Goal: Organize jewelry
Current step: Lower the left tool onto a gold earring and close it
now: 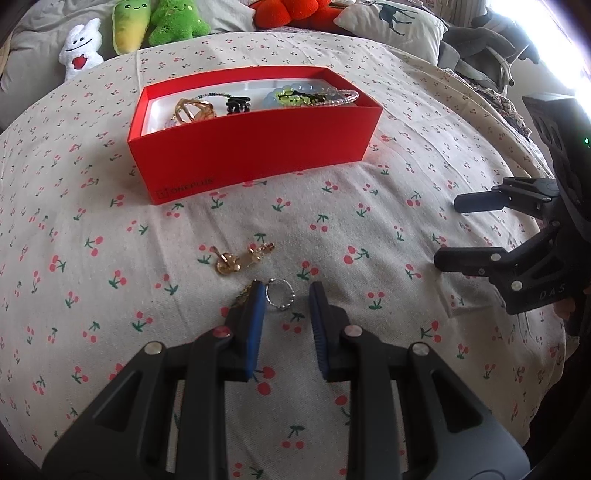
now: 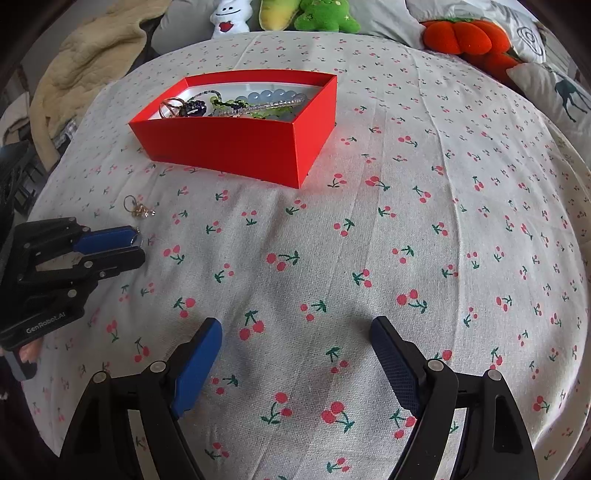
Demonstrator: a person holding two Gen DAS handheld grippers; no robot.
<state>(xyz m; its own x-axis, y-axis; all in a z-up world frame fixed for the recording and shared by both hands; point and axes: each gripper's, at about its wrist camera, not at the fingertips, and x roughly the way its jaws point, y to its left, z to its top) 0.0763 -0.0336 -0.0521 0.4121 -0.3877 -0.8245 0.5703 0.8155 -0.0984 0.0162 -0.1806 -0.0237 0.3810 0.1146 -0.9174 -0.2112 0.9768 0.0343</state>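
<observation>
A silver beaded ring (image 1: 280,297) lies on the cherry-print cloth between the fingers of my left gripper (image 1: 286,295). It touches the left pad (image 1: 258,314), and a gap shows to the right pad. The jaws stand narrow but open. A gold chain piece (image 1: 242,295) peeks out behind the left finger. Gold earrings (image 1: 236,258) (image 2: 138,209) lie just beyond. The red box (image 1: 251,147) (image 2: 221,147) farther back holds bead bracelets (image 1: 295,95), a black clip and a gold piece. My right gripper (image 2: 295,332) (image 1: 448,232) hangs wide open and empty over the cloth, right of the left gripper (image 2: 139,244).
Plush toys (image 1: 162,22) and pillows (image 1: 391,22) line the far edge of the bed. A beige blanket (image 2: 85,55) is heaped at the far left in the right wrist view. The cloth falls away at the right edge (image 1: 517,155).
</observation>
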